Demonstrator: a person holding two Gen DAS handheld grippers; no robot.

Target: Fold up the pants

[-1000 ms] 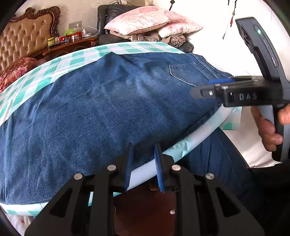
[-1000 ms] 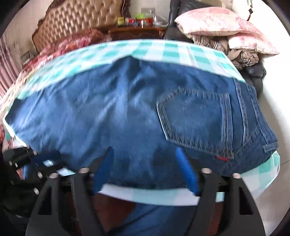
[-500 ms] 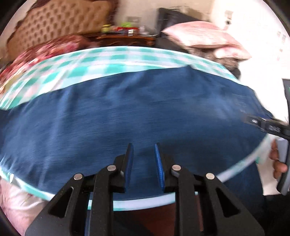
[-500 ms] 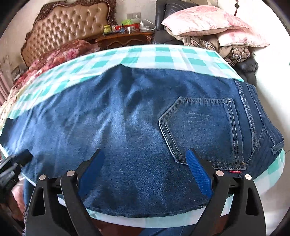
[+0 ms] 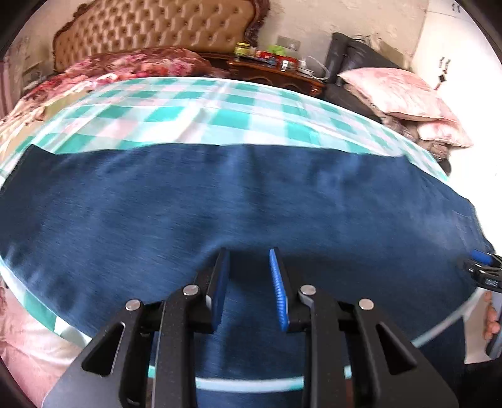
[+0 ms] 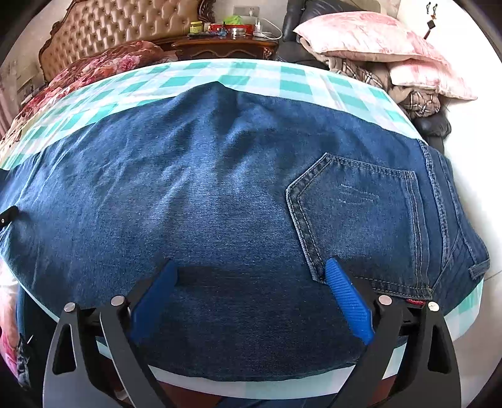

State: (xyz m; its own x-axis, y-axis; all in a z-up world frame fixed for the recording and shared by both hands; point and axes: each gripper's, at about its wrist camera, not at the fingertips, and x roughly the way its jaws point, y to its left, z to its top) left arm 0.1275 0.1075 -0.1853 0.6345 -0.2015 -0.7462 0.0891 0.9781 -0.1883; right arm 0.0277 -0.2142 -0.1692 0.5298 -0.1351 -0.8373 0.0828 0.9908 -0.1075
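Observation:
Dark blue denim pants [image 5: 238, 201] lie flat across the table with the teal checked cloth [image 5: 200, 106], legs to the left and waist to the right. In the right wrist view the pants [image 6: 219, 188] show a back pocket [image 6: 357, 213] and the waistband at the right edge. My left gripper [image 5: 248, 260] hovers over the pants near the front edge, jaws narrowly apart and empty. My right gripper [image 6: 251, 266] is wide open and empty over the seat, its right fingertip [image 6: 335, 270] at the pocket's lower corner. The right gripper also shows at the far right of the left wrist view [image 5: 483, 266].
A bed with a tufted headboard [image 5: 150, 28] and a floral blanket [image 5: 125, 66] lies behind the table. A wooden nightstand [image 6: 226, 44] holds small items. Pink pillows [image 6: 370, 37] are stacked on a dark chair at the back right. The table's front edge [image 6: 251, 383] is close below the grippers.
My left gripper has swung left along the pants, and the right gripper has slid to the view's far right edge. My right gripper has opened wider and moved over the pants.

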